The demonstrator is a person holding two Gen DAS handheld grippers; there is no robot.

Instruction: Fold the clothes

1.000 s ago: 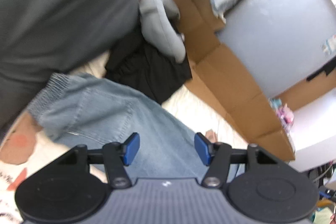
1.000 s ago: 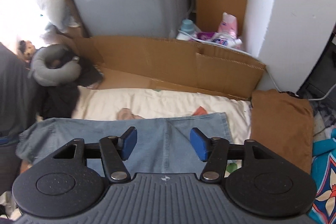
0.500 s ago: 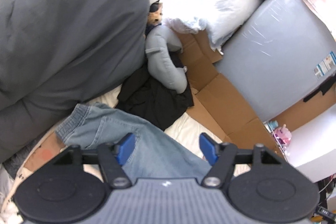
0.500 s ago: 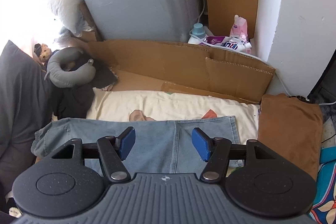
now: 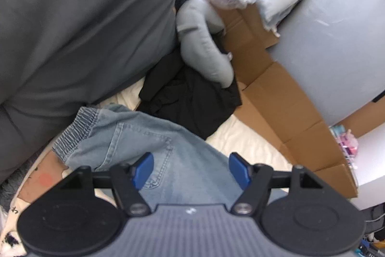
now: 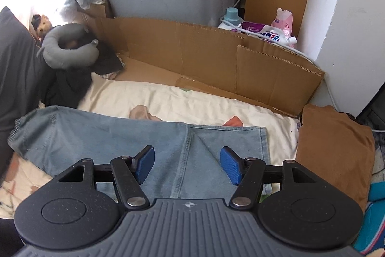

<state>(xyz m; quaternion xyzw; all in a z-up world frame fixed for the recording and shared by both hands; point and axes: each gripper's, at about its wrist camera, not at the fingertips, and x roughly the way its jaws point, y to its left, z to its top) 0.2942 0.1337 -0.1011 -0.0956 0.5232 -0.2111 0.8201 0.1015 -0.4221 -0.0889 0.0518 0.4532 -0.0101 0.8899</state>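
Observation:
Light blue jeans (image 6: 96, 136) lie flat across the cream bedsheet (image 6: 192, 102). Their elastic waistband (image 5: 74, 129) is at the left, by the grey pillow. The leg hem (image 6: 262, 143) is at the right. My left gripper (image 5: 190, 169) hangs over the back-pocket area of the jeans (image 5: 149, 136), open, with nothing between its blue pads. My right gripper (image 6: 187, 164) hovers over the legs near the centre seam, also open and empty. I cannot tell whether either gripper touches the denim.
A big dark grey pillow (image 5: 84, 28) borders the left. A grey neck pillow (image 5: 204, 52) lies on a crumpled black garment (image 5: 187, 98) behind the jeans. Cardboard (image 6: 192, 52) lines the far edge, with bottles (image 6: 264, 30) behind it. A folded brown garment (image 6: 334, 143) lies right of the hem.
Both grippers have come closer to the jeans than half a second ago; the right one sank. Both pairs of pads stand slightly wider than a second ago. The jeans have not moved.

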